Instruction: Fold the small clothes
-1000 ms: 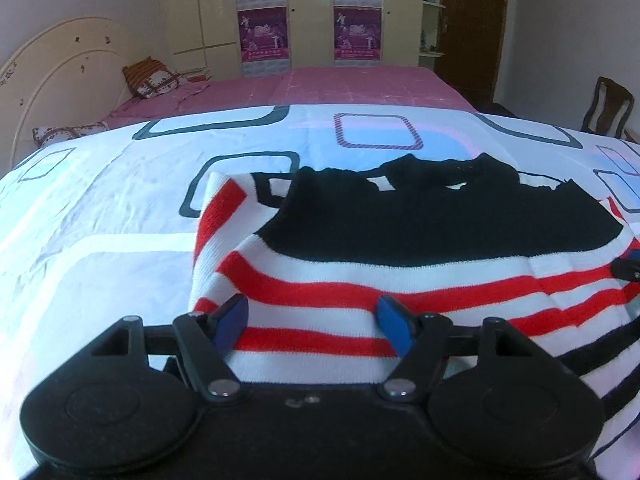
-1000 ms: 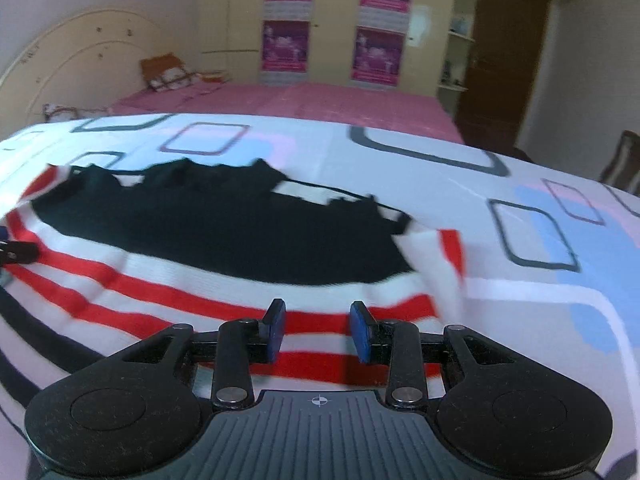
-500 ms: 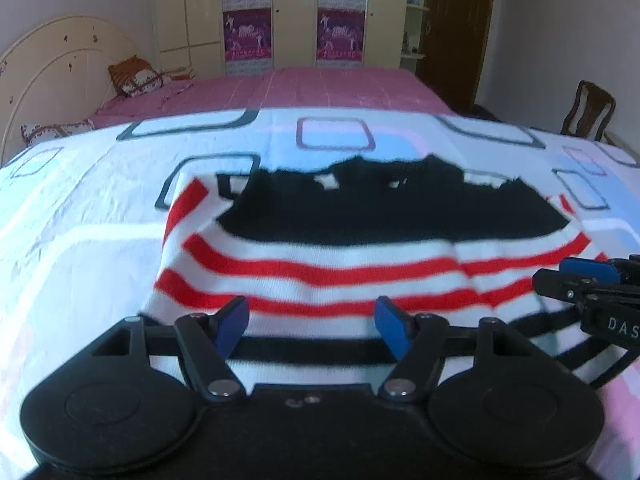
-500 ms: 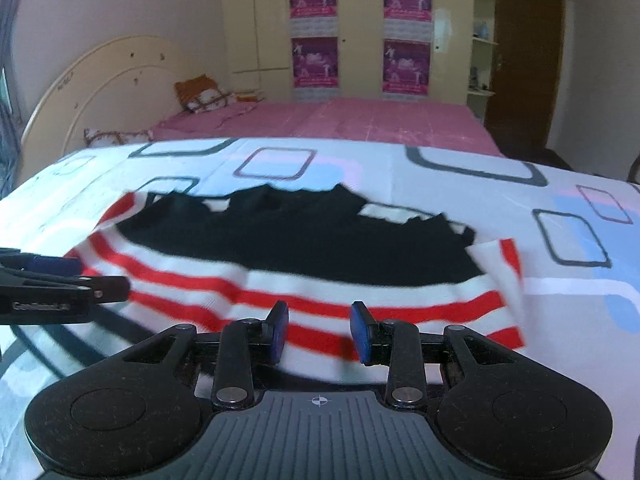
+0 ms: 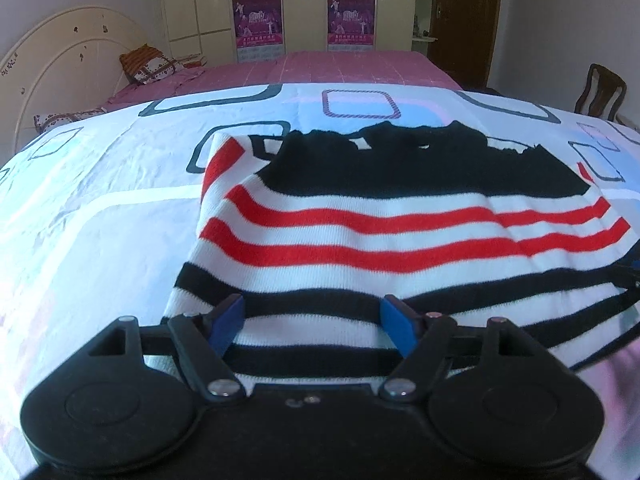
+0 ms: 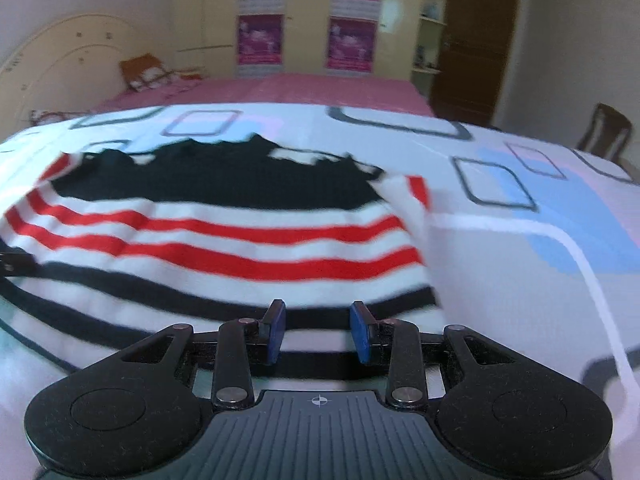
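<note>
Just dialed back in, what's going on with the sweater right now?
A person with a gripper in each hand is working on a small striped sweater spread on the patterned bedsheet. The left gripper and the right gripper both hover at the sweater's near hem with jaws open, gripping nothing. The sweater lies mostly flat, black top part away from the cameras, with its sleeves apparently tucked in at the sides. The next fold looks not yet started.

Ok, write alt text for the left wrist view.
A small striped sweater, black at the far end with red and black stripes on white, lies flat on a patterned bedsheet. The left tool sits open over its near hem, blue fingertips spread apart.
</note>
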The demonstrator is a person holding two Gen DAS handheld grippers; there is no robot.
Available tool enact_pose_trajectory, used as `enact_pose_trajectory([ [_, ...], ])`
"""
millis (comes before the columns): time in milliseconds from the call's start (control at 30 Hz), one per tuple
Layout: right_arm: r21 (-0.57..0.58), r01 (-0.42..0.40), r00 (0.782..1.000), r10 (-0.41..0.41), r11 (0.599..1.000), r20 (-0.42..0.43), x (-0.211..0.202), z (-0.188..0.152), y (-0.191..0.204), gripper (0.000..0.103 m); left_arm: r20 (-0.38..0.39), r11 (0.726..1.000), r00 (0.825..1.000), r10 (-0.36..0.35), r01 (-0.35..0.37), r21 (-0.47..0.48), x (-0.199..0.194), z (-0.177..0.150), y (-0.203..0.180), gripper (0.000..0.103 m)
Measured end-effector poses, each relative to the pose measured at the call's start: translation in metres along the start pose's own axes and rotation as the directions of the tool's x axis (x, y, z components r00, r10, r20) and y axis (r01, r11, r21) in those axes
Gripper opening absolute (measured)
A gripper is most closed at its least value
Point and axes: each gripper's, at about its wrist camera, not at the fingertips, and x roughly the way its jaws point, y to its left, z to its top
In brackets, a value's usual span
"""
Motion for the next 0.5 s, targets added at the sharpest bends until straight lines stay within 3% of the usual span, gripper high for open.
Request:
enact_pose_trajectory([
  [500,0.000,0.061,0.998,-0.061,0.998,-0.008,0.004,-0.007,0.011,0.034,-0.001,0.999,1.000,0.016,-0.016,0.030,0.005,-0.003,-0.003,0.080],
])
